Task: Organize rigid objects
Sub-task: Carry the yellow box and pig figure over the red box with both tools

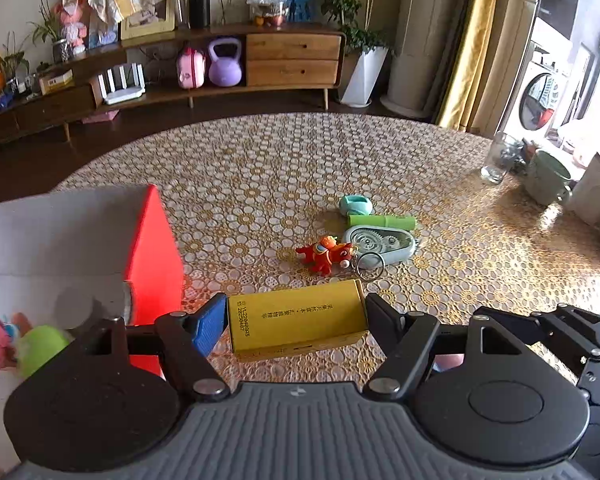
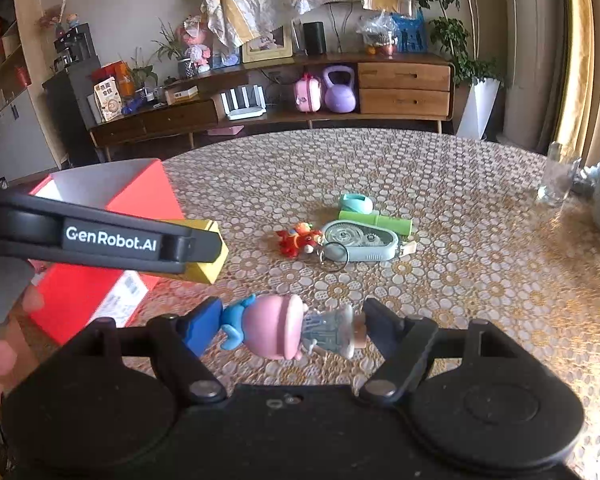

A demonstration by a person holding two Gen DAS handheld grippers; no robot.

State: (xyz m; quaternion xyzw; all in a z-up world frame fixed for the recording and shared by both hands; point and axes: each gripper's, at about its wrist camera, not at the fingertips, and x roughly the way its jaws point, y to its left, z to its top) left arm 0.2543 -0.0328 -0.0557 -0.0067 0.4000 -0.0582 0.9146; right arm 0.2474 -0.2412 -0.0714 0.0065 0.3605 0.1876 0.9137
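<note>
Left gripper (image 1: pixel 296 320) pinching yellow box (image 1: pixel 298 324) beside red bin (image 1: pixel 154 248) at 9 o'clock, likely for drop-in; right gripper (image 2: pixel 292 330) clamps pink figurine (image 2: pixel 284 332) above table (image 2: pixel 440 200), awaiting turn; loose toys at 12 o'clock

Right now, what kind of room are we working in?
Most likely a home living or dining room: a round table with a lace cloth, a wooden sideboard holding plants and toys, and a washing machine past the curtains.
</note>
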